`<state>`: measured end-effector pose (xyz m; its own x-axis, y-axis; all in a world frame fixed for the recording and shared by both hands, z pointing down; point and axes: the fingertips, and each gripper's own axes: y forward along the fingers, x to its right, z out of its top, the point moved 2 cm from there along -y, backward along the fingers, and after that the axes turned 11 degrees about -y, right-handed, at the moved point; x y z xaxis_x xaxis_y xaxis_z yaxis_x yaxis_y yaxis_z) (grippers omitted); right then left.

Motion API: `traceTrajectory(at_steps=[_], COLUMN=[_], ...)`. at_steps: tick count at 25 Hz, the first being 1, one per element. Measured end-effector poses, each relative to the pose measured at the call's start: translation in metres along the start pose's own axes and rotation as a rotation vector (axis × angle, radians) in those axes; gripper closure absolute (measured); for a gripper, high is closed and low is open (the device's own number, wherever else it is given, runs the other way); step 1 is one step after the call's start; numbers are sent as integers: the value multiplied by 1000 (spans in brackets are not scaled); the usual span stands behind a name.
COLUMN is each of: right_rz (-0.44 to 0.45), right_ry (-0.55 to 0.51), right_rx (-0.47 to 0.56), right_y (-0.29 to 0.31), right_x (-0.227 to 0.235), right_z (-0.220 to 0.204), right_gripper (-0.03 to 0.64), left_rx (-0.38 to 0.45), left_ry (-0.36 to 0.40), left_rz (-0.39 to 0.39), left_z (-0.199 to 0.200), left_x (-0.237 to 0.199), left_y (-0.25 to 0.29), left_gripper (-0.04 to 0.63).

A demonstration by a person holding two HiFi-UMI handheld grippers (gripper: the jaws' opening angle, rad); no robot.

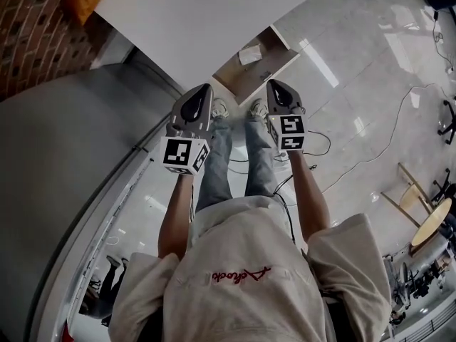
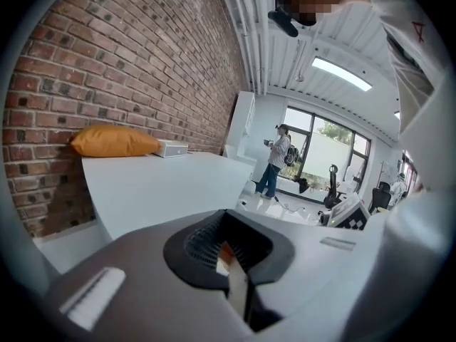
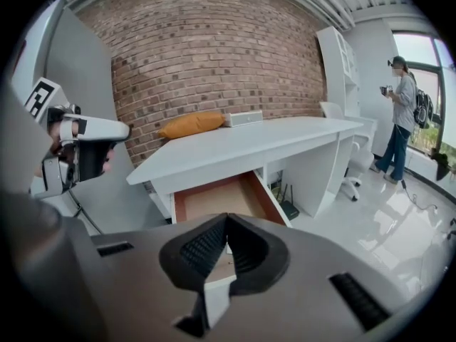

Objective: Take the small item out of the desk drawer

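Note:
The desk drawer [image 1: 274,61] stands pulled out under the white desk [image 1: 199,9], with a small white item [image 1: 249,54] lying on its brown bottom. Both grippers hang in the air on my side of it, above the person's legs. My left gripper [image 1: 205,88] and right gripper [image 1: 273,84] both point toward the drawer, jaws together and empty. In the right gripper view the shut jaws of the right gripper [image 3: 226,219] cover the front of the open drawer [image 3: 214,197], so the item is mostly hidden there. The left gripper [image 2: 225,216] faces along the desk top.
An orange cushion [image 3: 191,125] and a white box [image 3: 244,118] rest on the desk against the brick wall [image 3: 199,55]. A white chair [image 3: 349,169] stands at the desk's far end. A person [image 3: 400,116] stands by the windows. Cables [image 1: 356,164] lie on the shiny floor.

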<state>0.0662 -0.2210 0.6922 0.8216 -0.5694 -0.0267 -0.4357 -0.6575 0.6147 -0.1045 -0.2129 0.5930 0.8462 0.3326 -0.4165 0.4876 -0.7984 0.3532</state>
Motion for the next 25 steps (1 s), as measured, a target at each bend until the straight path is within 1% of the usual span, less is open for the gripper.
traceTrajectory(at_steps=[6,8,12,21,25], right_rz=[-26,-21,1,37,68], right_ry=[80,84,75,33,-14], right_rx=[-34,-38,-62,-66,-83], right_y=[17,22,28,40,41], right_x=[-17,-22,-28,-29,-34], right_z=[-30,-38,-55,-73,-82], right_gripper=[604,604,604,604,604], left_rx=[-23,-30,-43,-86,-96], left_ry=[-20,-27,-38,-80,-93], left_rz=[2,2,0,21,33], left_z=[-27,-35,-52,-95,-109], left_x=[-20,-21,-20,-17,-15], left_y=[-4,-3,-5,-8,-10], left_gripper=[588,588,588,588,588])
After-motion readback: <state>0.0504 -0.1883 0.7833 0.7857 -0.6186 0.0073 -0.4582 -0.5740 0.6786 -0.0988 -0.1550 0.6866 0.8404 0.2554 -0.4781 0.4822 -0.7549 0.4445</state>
